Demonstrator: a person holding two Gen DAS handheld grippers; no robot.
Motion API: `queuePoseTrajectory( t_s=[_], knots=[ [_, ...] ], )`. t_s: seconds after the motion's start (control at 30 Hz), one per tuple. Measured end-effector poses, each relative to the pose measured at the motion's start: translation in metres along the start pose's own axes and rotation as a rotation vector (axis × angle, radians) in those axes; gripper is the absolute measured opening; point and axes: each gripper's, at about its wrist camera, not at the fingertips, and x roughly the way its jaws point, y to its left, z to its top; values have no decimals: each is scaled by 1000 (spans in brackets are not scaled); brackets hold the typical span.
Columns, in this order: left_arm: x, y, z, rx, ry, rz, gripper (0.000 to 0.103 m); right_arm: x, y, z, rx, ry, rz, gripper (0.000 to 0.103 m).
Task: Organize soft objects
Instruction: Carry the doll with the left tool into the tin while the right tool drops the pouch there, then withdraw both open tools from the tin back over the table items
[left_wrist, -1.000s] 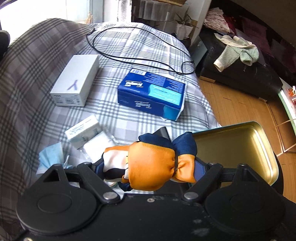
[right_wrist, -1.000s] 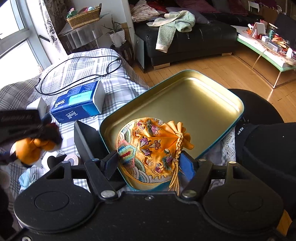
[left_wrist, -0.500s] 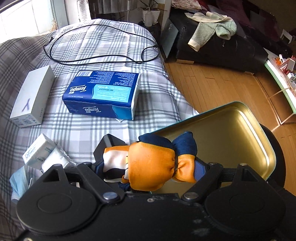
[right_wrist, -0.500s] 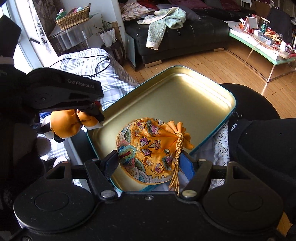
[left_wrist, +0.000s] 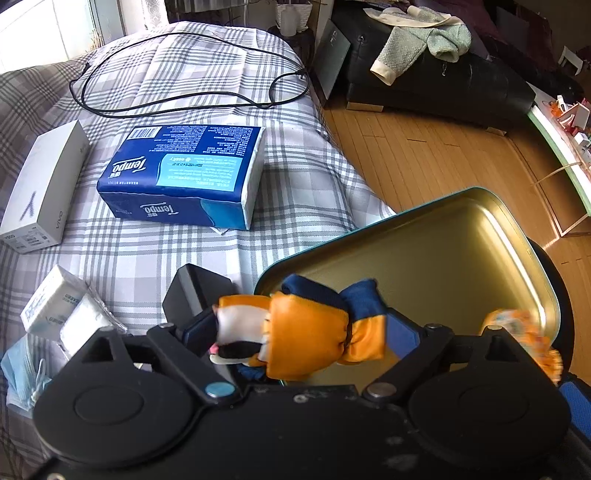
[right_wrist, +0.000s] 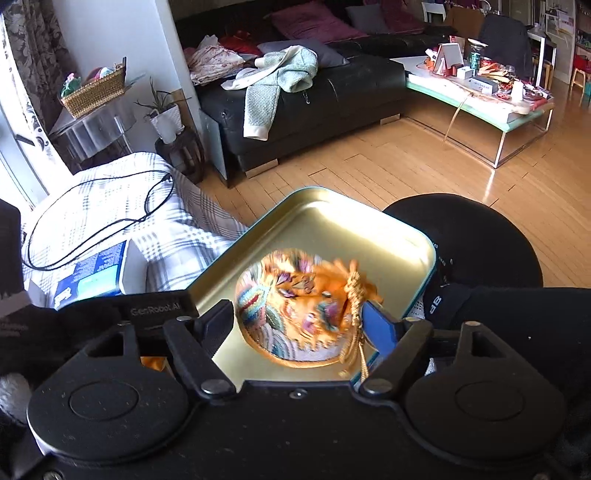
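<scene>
An orange and navy soft toy (left_wrist: 306, 339) sits between the pads of my left gripper (left_wrist: 301, 325), over the near corner of the gold tin tray (left_wrist: 461, 236). Those jaws are opening and the pads are coming away from the toy. In the right wrist view an embroidered orange pouch (right_wrist: 295, 306) with a gold tassel lies blurred inside the tray (right_wrist: 332, 218). My right gripper (right_wrist: 299, 321) straddles it with its jaws opening, and a gap shows on the left side. The left gripper's housing (right_wrist: 155, 310) is close at the left. The pouch (left_wrist: 517, 325) also shows at the tray's right.
On the plaid bed lie a blue tissue pack (left_wrist: 184, 173), a white box (left_wrist: 40, 188), a looped black cable (left_wrist: 184, 74), small tissue packets (left_wrist: 62, 314), a face mask (left_wrist: 22, 369) and a small black box (left_wrist: 195, 291). The tray rests on a black round stool (right_wrist: 472, 240). Wooden floor and a black sofa (right_wrist: 332, 92) lie beyond.
My left gripper carried the toy rightward from over the bed to the tray's corner. Both pairs of jaws have widened, and the pouch has come loose from the right pads.
</scene>
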Motion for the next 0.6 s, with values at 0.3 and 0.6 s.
queuePoseTrajectory(
  t_s=[0.3,0.6],
  knots=[
    [-10,11,-1,-24,-25,13,97,1,-3,-4,6,38,26,74],
    [-21,17,-14,-43,-25,30,97,-2,-11,-5,25,43,31,74]
  ],
)
